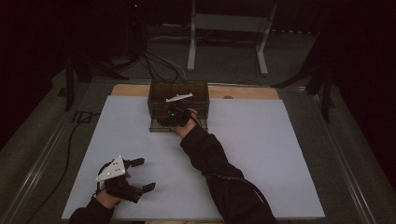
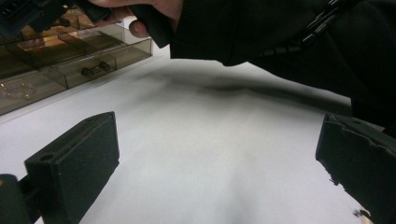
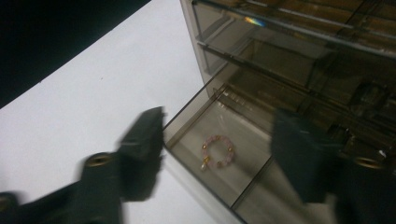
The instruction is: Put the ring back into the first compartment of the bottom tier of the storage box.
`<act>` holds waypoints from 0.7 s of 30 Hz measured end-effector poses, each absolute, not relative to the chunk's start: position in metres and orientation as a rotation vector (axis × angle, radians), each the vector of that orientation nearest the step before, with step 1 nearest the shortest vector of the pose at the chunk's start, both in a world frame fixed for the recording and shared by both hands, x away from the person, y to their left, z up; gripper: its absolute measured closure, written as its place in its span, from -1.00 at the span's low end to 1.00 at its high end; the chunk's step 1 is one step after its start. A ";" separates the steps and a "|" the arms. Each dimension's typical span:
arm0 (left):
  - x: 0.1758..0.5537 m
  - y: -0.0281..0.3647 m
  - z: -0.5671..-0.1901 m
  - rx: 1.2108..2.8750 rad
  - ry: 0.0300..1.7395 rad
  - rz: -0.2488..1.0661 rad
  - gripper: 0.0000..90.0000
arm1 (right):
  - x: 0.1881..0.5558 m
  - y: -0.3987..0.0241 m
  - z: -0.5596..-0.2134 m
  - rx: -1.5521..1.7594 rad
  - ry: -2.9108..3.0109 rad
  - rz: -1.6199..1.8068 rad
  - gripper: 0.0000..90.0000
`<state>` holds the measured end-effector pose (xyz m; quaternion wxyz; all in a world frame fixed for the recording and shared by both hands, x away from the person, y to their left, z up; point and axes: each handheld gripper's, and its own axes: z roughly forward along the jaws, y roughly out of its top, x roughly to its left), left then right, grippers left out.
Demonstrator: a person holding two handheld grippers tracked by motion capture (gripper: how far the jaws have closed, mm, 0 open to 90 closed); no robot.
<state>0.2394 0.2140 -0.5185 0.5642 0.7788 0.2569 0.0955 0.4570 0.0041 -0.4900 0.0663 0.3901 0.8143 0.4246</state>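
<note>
— While the left gripper [image 1: 139, 174] is resting near the front edge of the tabletop [image 1: 261, 154], what is its state?
— Item one: left gripper, jaws standing wide apart with nothing between them, white tabletop showing in the gap.
— Moving farther out, what is the right gripper [image 3: 217, 140] doing?
— Item two: right gripper, jaws standing apart and pressing on nothing, hovering over the pulled-out bottom drawer [image 3: 243, 182] of the smoky clear drawer box [image 1: 178, 105]. A dark sleeve [image 1: 219, 172] is stretching across the tabletop toward it.
— Where is the bracelet lying?
— Item three: pink bead bracelet [image 3: 217, 151], with gold beads, lying flat on the floor of the drawer's left compartment, between the jaws in the right gripper view, touching neither.
— And the box?
— Item four: drawer box, sitting at the far edge of the tabletop, upper drawers closed.
</note>
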 end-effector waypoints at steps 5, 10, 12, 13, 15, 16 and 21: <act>0.240 0.214 -0.518 1.832 0.604 0.225 -0.98 | 0.453 0.000 -0.490 1.131 2.490 1.260 -0.68; 0.240 0.213 -0.518 1.834 0.601 0.224 -0.98 | 0.448 -0.006 -0.491 1.121 2.497 1.278 -0.75; 0.240 0.212 -0.519 1.840 0.601 0.224 -0.98 | 0.446 -0.009 -0.492 1.110 2.506 1.280 -0.83; 0.240 0.212 -0.519 1.839 0.601 0.224 -0.98 | 0.445 -0.010 -0.491 1.106 2.509 1.281 -0.84; 0.240 0.212 -0.518 1.834 0.603 0.224 -0.98 | 0.443 -0.013 -0.490 1.103 2.508 1.287 -0.91; 0.240 0.212 -0.517 1.833 0.600 0.225 -0.98 | 0.442 -0.014 -0.489 1.094 2.515 1.293 -0.94; 0.242 0.209 -0.517 1.840 0.598 0.224 -0.98 | 0.437 -0.019 -0.483 1.071 2.511 1.329 -0.99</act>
